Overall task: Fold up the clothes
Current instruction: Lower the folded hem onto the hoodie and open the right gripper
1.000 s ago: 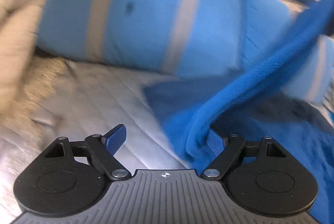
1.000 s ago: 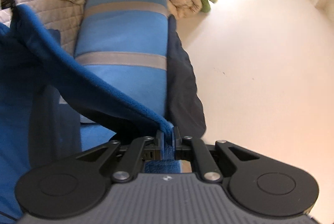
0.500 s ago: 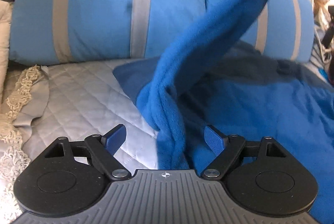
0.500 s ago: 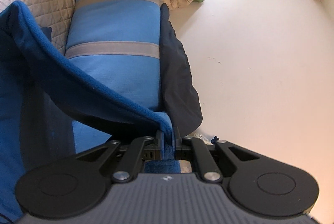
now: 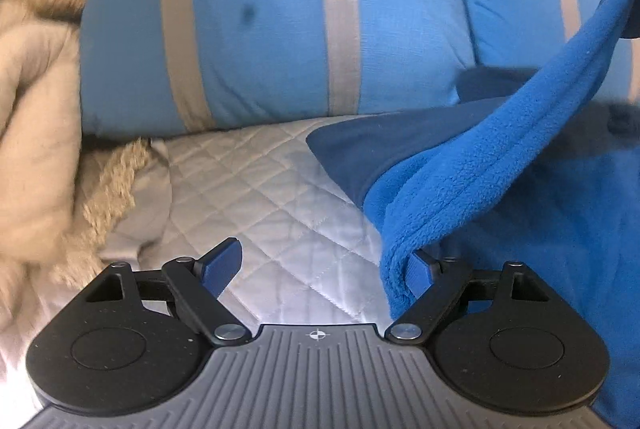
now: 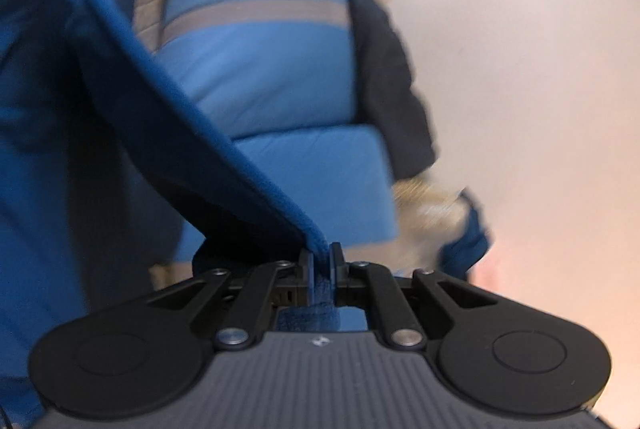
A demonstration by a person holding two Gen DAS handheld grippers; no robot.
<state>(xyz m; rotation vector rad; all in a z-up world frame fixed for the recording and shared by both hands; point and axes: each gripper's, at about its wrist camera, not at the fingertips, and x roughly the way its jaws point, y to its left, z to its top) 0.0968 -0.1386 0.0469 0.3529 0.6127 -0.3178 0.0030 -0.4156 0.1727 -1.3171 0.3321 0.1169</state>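
Beside the striped pillow (image 5: 280,29), my fleece (image 5: 500,165) hangs between both grippers.
On the quilt (image 5: 260,189) in front of that pillow, my left gripper (image 5: 320,265) stands wide open, fleece edge draped over its right finger (image 5: 420,269). My right gripper (image 6: 320,261) pinches the fleece's other end above the pillow.

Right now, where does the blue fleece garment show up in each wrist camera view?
Left wrist: the blue fleece garment fills the right side, one edge draped over the open jaws' right finger.
Right wrist: it runs from upper left to centre, pinched in the shut jaws.
Shared landmark: the striped blue pillow.
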